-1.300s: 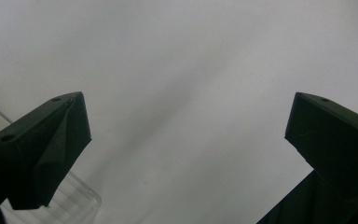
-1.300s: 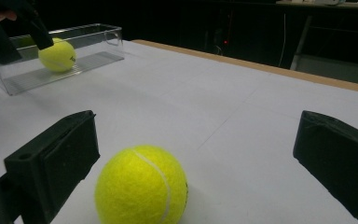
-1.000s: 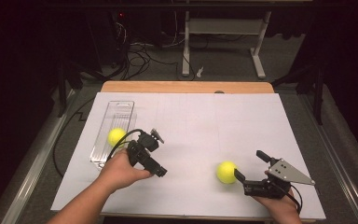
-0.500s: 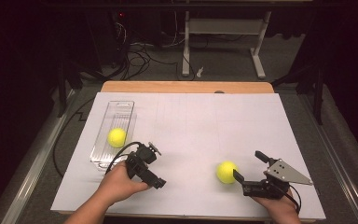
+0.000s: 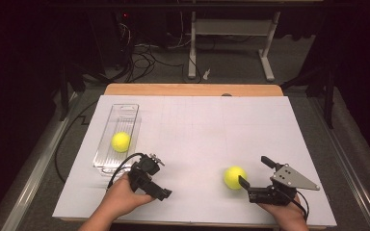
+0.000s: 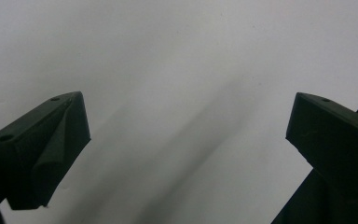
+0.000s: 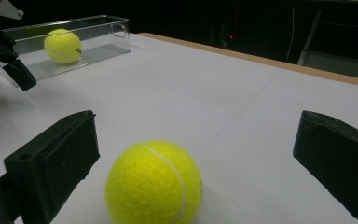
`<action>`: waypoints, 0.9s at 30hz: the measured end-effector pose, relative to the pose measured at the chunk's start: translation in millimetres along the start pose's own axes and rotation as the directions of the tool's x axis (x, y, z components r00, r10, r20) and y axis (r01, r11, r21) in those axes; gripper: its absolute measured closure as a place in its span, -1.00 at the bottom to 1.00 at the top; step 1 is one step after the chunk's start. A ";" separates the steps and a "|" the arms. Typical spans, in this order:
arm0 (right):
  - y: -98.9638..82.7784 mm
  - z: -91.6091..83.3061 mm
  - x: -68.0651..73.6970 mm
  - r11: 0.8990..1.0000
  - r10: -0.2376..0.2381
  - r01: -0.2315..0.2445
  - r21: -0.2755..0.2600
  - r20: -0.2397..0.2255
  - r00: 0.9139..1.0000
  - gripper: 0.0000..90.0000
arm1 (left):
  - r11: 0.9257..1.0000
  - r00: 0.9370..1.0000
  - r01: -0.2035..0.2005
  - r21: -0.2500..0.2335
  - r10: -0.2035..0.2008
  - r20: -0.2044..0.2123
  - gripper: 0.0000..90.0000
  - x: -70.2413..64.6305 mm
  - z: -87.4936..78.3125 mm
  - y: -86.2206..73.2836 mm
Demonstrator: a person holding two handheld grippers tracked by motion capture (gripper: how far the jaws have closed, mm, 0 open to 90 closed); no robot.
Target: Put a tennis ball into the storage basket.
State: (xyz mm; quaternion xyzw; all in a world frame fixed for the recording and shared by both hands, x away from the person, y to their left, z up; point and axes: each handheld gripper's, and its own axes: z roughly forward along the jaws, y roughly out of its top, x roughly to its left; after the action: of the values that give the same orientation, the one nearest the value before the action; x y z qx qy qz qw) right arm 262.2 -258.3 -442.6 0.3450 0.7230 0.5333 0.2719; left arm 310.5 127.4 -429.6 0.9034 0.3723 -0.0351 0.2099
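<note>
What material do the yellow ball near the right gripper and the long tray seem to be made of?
The ball looks like a tennis ball: fuzzy yellow felt with a pale curved seam, matte. The tray seems to be clear hard plastic, glossy: the white sheet and a second ball show through its walls, and its edges catch light. It might be glass instead.

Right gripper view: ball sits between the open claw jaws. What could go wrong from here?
1. The tennis ball lies nearer the right claw's left jaw, loose on the flat white sheet; an uneven close could nudge it so it rolls out.
2. The clear tray already holds a second ball, so a drop there might knock it.
3. The left claw lies on the route to the tray; the carry could clip it.
</note>
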 end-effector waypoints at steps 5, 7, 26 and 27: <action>-1.5 1.9 3.2 1.000 -0.007 0.008 0.013 -0.006 1.000 -0.98 | 1.000 1.000 0.004 -0.016 -0.004 0.018 -0.98 3.5 -2.3 -4.5; -1.7 2.5 4.4 1.000 -0.011 0.011 0.019 -0.007 1.000 -0.98 | 1.000 1.000 0.002 -0.017 -0.002 0.021 -0.98 3.9 -1.3 -5.5; -1.1 10.4 11.0 0.999 -0.011 0.011 0.039 -0.023 1.000 -0.98 | 1.000 0.999 0.006 -0.020 -0.005 0.037 -0.98 2.6 0.3 -7.5; -1.0 10.4 11.2 0.999 -0.009 0.010 0.046 -0.025 1.000 -0.98 | 1.000 0.999 0.006 -0.021 -0.006 0.041 -0.98 2.3 0.2 -7.2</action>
State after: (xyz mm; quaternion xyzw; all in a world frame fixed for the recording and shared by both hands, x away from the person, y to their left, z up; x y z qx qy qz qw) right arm 263.1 -243.6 -446.8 0.3410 0.7401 0.5193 0.2574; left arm 307.1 133.4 -432.8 0.8990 0.3711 -0.0500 0.2270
